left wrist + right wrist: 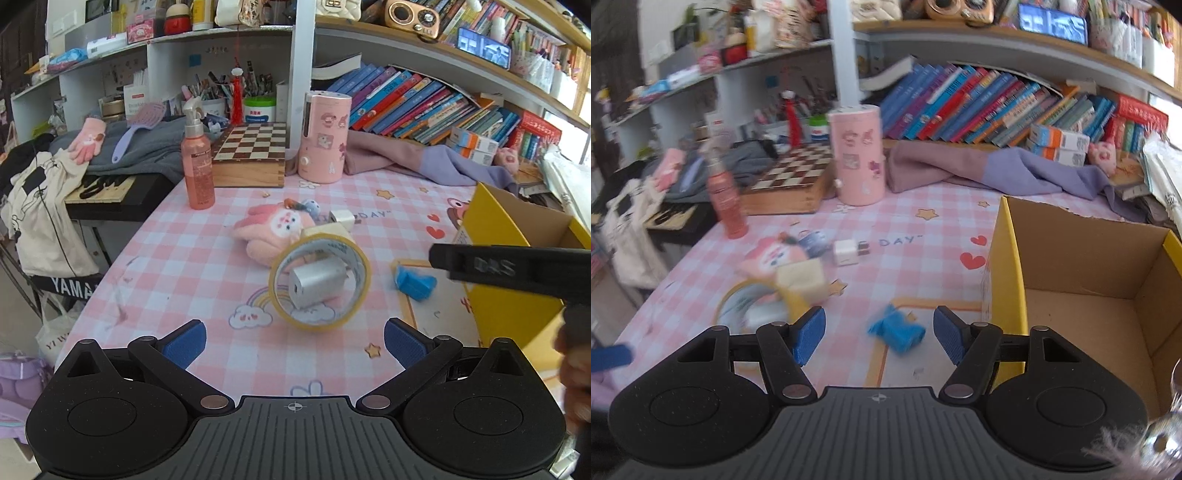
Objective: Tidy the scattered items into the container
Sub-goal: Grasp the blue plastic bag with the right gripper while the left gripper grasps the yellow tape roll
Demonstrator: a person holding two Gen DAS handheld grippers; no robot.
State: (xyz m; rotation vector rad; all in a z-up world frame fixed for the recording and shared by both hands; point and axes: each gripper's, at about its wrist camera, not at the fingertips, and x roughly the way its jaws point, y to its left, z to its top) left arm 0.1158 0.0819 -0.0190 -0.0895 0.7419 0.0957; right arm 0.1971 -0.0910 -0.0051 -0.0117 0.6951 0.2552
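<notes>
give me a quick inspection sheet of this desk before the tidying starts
surface: pink checked tablecloth.
job's things: tape roll around a silver charger; pink plush; white plug; blue item, blurred; yellow cardboard box, nothing seen inside.
clutter: pink spray bottle, chessboard, pink canister.
grippers: left gripper and right gripper open, fingers holding nothing.
cables: nothing seen.
surroundings: bookshelves, keyboard.

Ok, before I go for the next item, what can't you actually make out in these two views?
- Blue item: smeared by motion blur in the right wrist view; its shape is unreadable.
- Cardboard box: near floor hidden behind the right gripper body; right side cut off by the frame edge.
- Silver block inside the tape roll: back hidden by the roll.
- Left gripper: nothing between its pads.
</notes>
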